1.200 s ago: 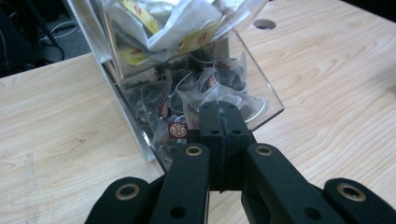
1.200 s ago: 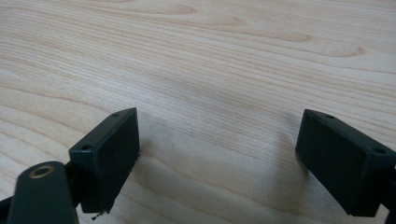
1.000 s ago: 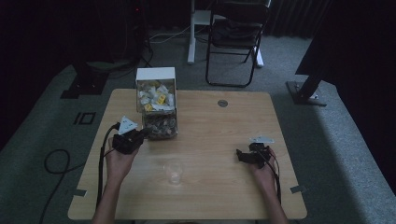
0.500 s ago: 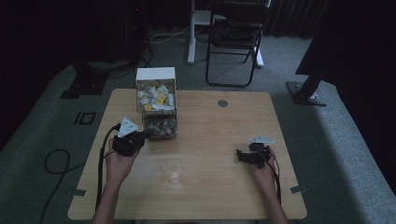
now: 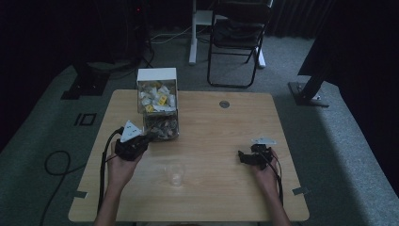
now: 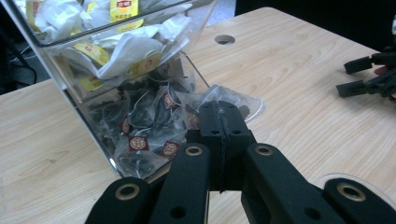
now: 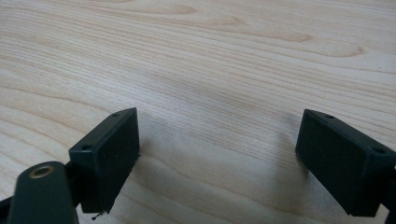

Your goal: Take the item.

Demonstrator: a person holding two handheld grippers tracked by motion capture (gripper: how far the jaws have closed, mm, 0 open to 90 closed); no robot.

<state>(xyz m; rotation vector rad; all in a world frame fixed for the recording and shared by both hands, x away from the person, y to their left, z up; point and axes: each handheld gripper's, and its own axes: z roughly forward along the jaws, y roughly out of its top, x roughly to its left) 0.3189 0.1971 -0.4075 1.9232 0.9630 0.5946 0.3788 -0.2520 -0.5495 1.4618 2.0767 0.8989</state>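
**Left tongs pinched at the tea-bag dispenser, right tongs spread over bare wood**

Dim room around me: grey carpet, a folding chair (image 5: 234, 42) at the top centre of the high view, and a light wooden table (image 5: 211, 197) filling the middle. On the table, toward the upper left, I see a clear two-tier dispenser (image 5: 157, 110) with a white top, pale yellow-tagged tea bags above and darker ones below. My left gripper (image 5: 133, 145) sits just beside its lower front corner. A clear glass cup (image 5: 175, 173) stands near the centre of the frame, apart from both grippers. My right gripper (image 5: 251, 156) rests low at the right, well apart from the dispenser.

From the left gripper view, my jaws are pressed together right at the dispenser's open lower mouth, and they pinch the edge of a translucent tea bag (image 6: 219, 95) that pokes out onto the wood. Dark bags with red tags crowd behind it. The other gripper (image 6: 371, 77) shows at the right edge, and a curved clear rim sits at the lower right.

From the right gripper view, my jaws are spread wide, close over bare wood grain, with nothing between them.
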